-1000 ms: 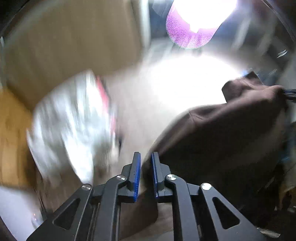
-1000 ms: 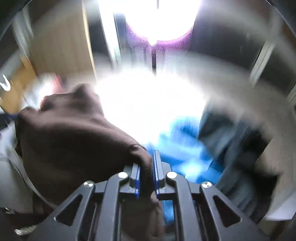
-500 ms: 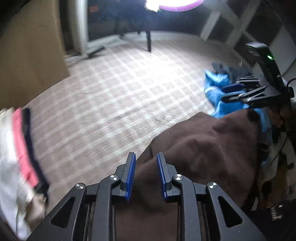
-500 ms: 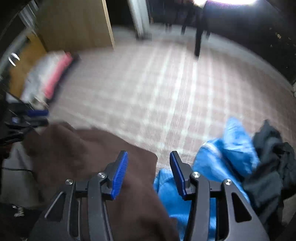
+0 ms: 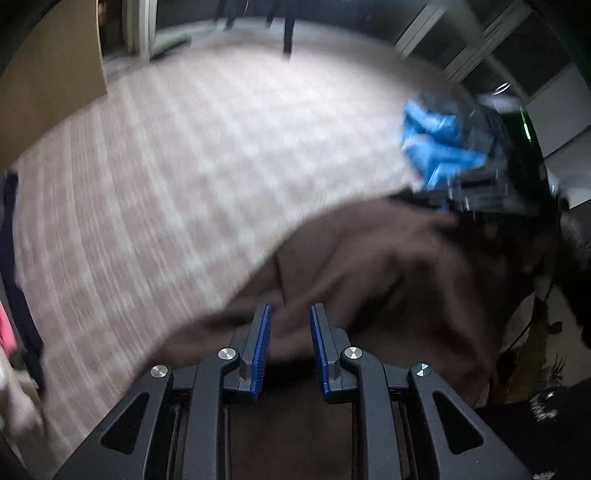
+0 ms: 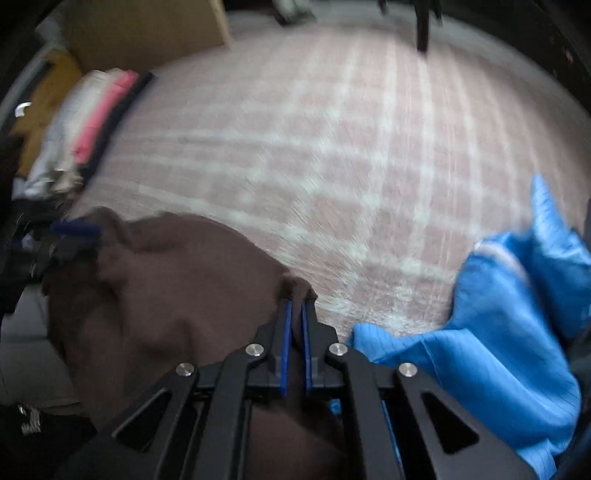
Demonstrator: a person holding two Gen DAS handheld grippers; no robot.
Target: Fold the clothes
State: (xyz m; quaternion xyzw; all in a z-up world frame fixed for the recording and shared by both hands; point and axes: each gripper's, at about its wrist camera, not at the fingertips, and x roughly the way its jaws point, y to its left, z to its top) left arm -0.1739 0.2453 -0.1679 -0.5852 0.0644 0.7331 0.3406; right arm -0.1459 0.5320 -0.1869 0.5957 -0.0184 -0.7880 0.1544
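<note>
A brown garment (image 5: 369, 266) hangs between my two grippers above a pale checked surface (image 5: 192, 155). My left gripper (image 5: 289, 314) has its jaws apart, with the brown cloth lying in and behind the gap; no pinch shows. In the right wrist view my right gripper (image 6: 296, 306) is shut on a corner of the brown garment (image 6: 166, 288), with a tuft of cloth above the blue pads. The right gripper also shows in the left wrist view (image 5: 476, 199), and the left gripper in the right wrist view (image 6: 70, 232), at the garment's far edge.
A crumpled blue garment (image 6: 498, 314) with dark clothing lies at the right, also in the left wrist view (image 5: 436, 144). A stack of folded clothes, white, pink and dark (image 6: 92, 122), sits at the left. A wooden panel (image 5: 44, 74) and a dark furniture leg (image 6: 421, 26) stand behind.
My right gripper was open half a second ago and has shut on the brown garment's corner. My left gripper's jaws have spread wider. Both views have tilted down toward the checked surface.
</note>
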